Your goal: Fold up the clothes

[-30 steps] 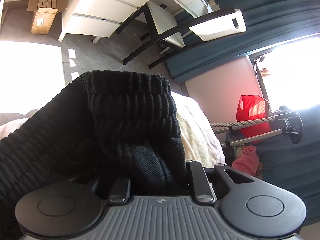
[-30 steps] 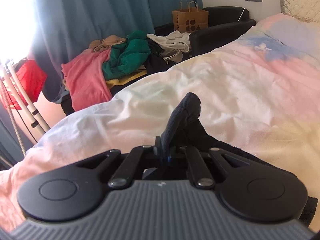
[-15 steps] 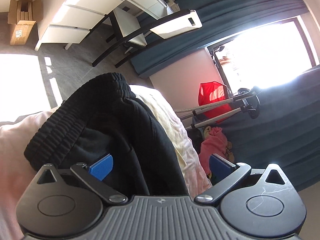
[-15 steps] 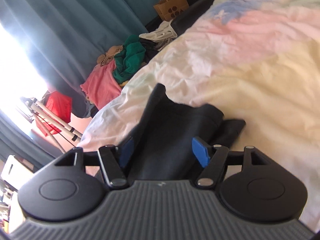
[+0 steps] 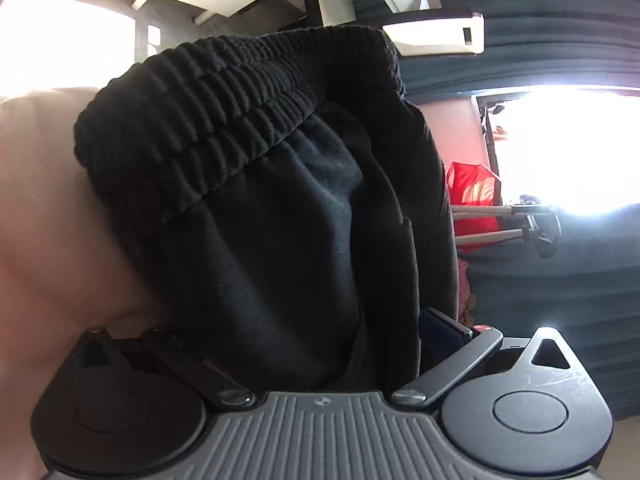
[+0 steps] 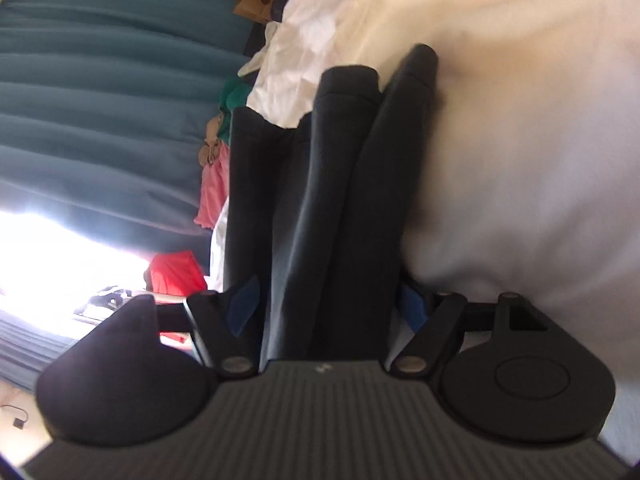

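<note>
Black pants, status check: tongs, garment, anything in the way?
Left tongs open, right tongs open. Black pants bunched between both, on the bedspread. Nothing in the way.

Left wrist view: sits behind the left claw (image 5: 304, 336), looks forward along it, very near black trousers (image 5: 280, 208) that fill mid-frame; beyond, chair (image 5: 432, 34), curtain (image 5: 560, 32), window.

Right wrist view: behind the right claw (image 6: 326, 300), rolled sideways, close over trousers (image 6: 320, 200) on the bed (image 6: 520, 140).

Shared: trousers, blue curtain (image 6: 100, 60), red bag (image 5: 474, 196) (image 6: 176, 272).
</note>
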`<state>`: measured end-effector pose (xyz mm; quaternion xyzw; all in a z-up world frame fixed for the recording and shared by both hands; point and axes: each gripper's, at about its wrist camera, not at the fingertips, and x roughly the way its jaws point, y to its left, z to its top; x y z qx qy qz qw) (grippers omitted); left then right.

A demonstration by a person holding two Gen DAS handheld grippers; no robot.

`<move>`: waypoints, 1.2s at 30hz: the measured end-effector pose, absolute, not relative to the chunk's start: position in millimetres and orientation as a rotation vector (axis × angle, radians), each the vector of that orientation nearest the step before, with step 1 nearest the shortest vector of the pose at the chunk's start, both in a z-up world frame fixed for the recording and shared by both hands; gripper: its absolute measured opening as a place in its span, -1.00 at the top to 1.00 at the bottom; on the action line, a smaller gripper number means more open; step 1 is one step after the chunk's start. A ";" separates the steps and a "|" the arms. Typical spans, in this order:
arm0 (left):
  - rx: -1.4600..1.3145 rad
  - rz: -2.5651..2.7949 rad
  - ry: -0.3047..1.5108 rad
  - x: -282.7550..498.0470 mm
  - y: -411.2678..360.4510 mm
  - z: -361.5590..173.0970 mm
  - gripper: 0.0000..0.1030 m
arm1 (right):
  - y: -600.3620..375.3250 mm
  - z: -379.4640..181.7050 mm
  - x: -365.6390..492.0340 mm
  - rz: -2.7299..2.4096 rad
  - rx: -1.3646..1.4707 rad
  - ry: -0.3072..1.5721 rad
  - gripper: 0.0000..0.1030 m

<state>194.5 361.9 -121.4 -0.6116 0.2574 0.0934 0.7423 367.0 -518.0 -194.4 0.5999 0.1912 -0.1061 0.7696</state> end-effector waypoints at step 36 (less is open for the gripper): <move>-1.276 0.195 0.604 90.3 406.1 -97.8 0.19 | -567.2 -145.7 128.8 -0.371 1.106 0.416 0.79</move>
